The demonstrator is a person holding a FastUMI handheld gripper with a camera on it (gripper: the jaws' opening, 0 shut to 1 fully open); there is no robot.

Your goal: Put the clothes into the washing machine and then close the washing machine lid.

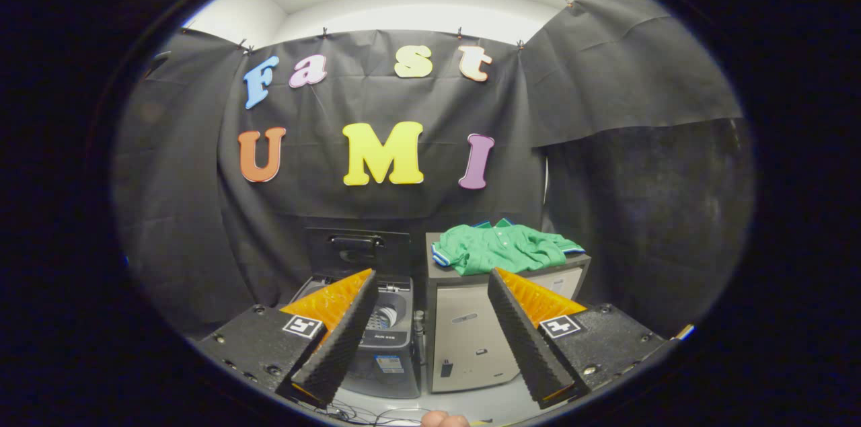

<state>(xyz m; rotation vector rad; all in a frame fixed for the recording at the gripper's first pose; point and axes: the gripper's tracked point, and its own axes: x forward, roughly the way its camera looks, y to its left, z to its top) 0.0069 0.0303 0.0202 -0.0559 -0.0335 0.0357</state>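
Laundry still waiting: green shirt lies on the cabinet, washer lid stands open

The tongs (430,339) sit spread wide and empty in the lower middle of the frame, their fingers well short of everything ahead. The crumpled green polo shirt with white-and-blue trim (501,247) rests right of centre on top of a small grey box-shaped cabinet (471,339). Just left of it stands the small grey top-loading washing machine (389,346), its dark lid (358,251) raised upright against the back wall and part of the drum showing below. By the look of it, neither step is done: the shirt has yet to go in and the lid has yet to come down. Both units stand on a pale floor (484,407) strewn with thin cables, inside a booth hung with black cloth under a white ceiling.
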